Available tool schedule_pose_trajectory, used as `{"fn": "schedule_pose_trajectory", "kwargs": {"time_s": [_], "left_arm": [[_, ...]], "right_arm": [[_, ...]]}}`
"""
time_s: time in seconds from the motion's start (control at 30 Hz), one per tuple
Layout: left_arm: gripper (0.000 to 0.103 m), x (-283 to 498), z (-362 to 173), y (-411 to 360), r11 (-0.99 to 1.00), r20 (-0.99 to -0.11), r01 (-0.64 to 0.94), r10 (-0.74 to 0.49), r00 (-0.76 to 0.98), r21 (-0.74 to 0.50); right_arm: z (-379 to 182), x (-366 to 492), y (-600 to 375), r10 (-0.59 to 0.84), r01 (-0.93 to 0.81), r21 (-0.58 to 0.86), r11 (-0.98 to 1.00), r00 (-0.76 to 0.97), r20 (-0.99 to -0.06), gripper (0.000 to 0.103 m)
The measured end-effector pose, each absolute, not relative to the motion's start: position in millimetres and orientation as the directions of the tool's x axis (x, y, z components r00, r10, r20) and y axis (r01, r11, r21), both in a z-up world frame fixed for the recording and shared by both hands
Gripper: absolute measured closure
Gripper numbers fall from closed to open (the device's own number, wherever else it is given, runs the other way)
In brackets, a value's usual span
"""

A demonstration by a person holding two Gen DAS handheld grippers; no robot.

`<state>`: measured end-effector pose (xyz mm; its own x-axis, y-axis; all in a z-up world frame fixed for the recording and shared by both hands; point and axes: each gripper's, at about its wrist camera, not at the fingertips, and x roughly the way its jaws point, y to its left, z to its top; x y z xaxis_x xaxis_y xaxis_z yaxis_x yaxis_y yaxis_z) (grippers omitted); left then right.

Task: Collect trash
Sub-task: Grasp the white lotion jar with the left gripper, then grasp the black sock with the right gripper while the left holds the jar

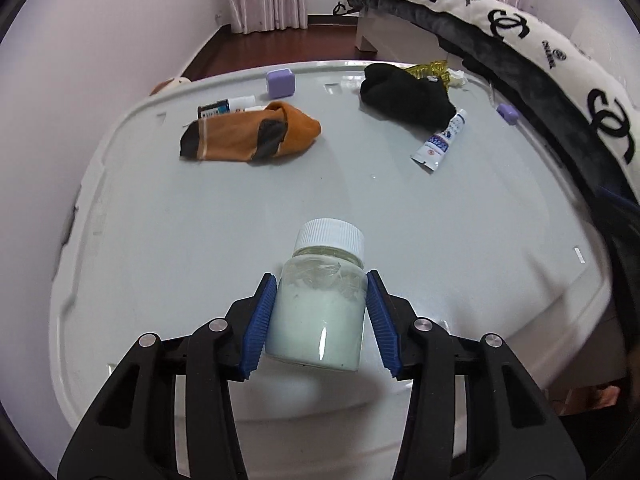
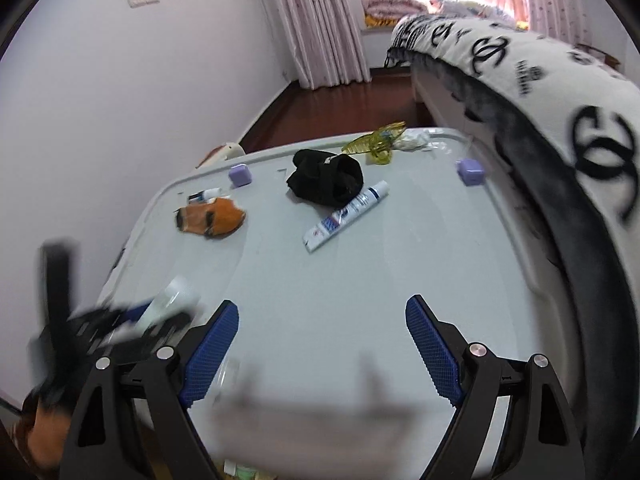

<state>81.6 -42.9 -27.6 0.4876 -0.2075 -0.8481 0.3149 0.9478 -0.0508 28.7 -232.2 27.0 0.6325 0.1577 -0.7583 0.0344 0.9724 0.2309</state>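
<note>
My left gripper (image 1: pixel 320 312) is shut on a small jar (image 1: pixel 320 304) with a white ribbed cap and milky contents, held just above the grey table (image 1: pixel 200 240). The same jar and left gripper show blurred at the left of the right wrist view (image 2: pixel 168 300). My right gripper (image 2: pixel 322 344) is open and empty over the table's near part. On the far table lie a white tube (image 1: pixel 440 142) (image 2: pixel 346 216), a crumpled tissue (image 1: pixel 456 78) (image 2: pixel 412 142) and a yellow wrapper (image 1: pixel 428 69) (image 2: pixel 378 146).
An orange sock (image 1: pixel 252 134) (image 2: pixel 212 220), a black sock (image 1: pixel 404 94) (image 2: pixel 326 180), two purple boxes (image 1: pixel 281 82) (image 2: pixel 470 172) and a small dark bottle (image 1: pixel 224 108) lie on the table. A bed with a logo blanket (image 1: pixel 540 40) borders the right side. A wall is to the left.
</note>
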Motion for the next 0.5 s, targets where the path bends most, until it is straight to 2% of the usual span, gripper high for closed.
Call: {"fn": "schedule_pose_trajectory", "kwargs": {"time_s": [0.07,0.23,0.4,0.43,0.47,0.5], "left_arm": [[0.058,78,-23,-44,0.941,-0.838,0.333,-0.225,0.497,-0.055],[0.058,75,-17,-46,0.935,-0.823,0.352,-0.229,0.52,-0.037],[0.058,80,-21,-37,0.94,-0.834,0.337,-0.222,0.505,-0.047],[0.058,82,-22,-34,0.943,-0.837,0.33,-0.221,0.5,-0.051],[0.058,82,-23,-33,0.944,-0.838,0.325,-0.22,0.499,-0.054],[0.058,82,-23,-31,0.945,-0.838,0.321,-0.22,0.5,-0.057]], "right_arm": [[19,61,-232,0.148,0.028,0.21,0.977,0.619,-0.771,0.019],[7,152,-215,0.055,-0.057,0.024,0.998,0.64,-0.767,0.019],[-9,215,-197,0.076,-0.121,0.003,0.993,0.602,-0.795,0.019],[-14,225,-194,0.064,-0.125,-0.012,0.992,0.586,-0.807,0.023],[-22,234,-191,0.042,-0.13,-0.039,0.991,0.563,-0.826,0.043],[-28,241,-189,0.027,-0.138,-0.056,0.989,0.539,-0.842,0.052]]}}
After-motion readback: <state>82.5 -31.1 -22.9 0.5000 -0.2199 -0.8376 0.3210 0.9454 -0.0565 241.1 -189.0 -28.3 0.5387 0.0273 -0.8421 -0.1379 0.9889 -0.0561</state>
